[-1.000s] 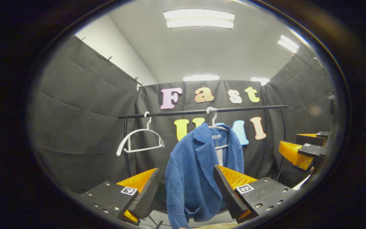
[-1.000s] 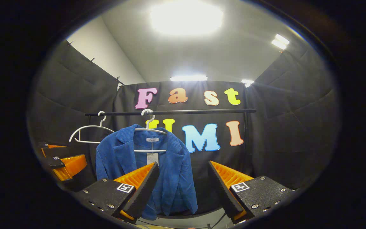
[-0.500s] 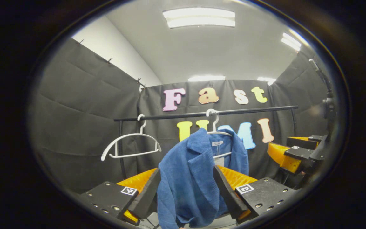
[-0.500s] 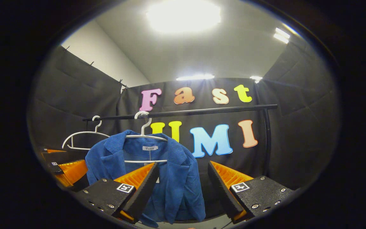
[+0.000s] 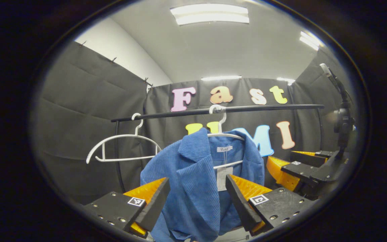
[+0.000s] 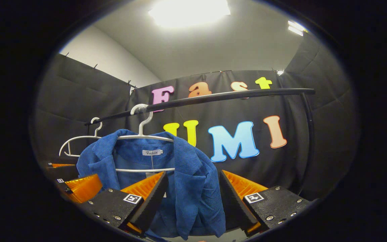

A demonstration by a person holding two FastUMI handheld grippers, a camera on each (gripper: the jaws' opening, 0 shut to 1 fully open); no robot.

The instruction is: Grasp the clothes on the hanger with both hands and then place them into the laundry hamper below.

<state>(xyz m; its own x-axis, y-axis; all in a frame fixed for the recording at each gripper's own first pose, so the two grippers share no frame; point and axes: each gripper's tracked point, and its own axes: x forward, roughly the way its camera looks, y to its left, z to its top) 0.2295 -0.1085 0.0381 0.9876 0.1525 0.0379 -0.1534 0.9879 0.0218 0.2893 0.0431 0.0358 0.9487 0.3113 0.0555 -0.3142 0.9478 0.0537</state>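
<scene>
The left gripper (image 5: 197, 198) is pointing forward and slightly upward, with its two fingers (image 5: 153, 205) standing wide apart, one at each lower corner of the left gripper view, pressing on nothing. The right gripper (image 6: 193, 196) is posing likewise in the right gripper view, its fingers (image 6: 149, 201) spread wide and gripping nothing. In the left gripper view the right gripper (image 5: 292, 168) is showing farther off at the right edge, level with the left one and also spread. In the right gripper view the left gripper (image 6: 74, 185) is showing at the lower left edge, close beside.
</scene>
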